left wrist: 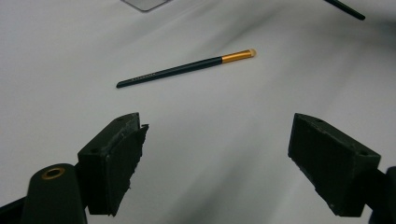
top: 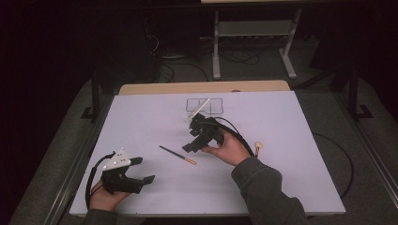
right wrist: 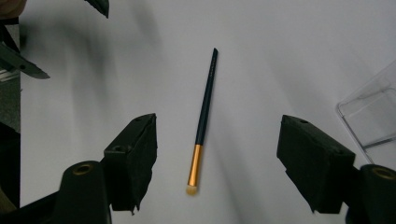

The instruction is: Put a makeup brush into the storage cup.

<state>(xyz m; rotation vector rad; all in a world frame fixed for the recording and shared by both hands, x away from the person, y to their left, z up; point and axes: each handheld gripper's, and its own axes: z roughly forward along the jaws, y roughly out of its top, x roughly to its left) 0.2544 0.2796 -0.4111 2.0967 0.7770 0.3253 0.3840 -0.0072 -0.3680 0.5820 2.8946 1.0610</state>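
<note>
A slim makeup brush (top: 177,154) with a dark handle and a gold ferrule lies flat on the white table (top: 141,126), near its middle. My right gripper (top: 191,142) hovers just right of the brush's head, tilted down toward it. In the right gripper view the brush (right wrist: 203,126) lies lengthwise between the wide-apart jaws of that gripper (right wrist: 217,163), and neither pad touches it. My left gripper (top: 143,169) rests at the near left of the table, open and holding nothing. In the left gripper view the brush (left wrist: 187,69) lies beyond the jaws of that gripper (left wrist: 215,163).
A clear plastic case (top: 205,106) sits toward the far middle of the table, behind the right gripper, and its corner (right wrist: 369,116) shows in the right gripper view. A second small brush (top: 257,147) lies to the right of the right hand. A white desk frame (top: 253,42) stands on the floor beyond the table.
</note>
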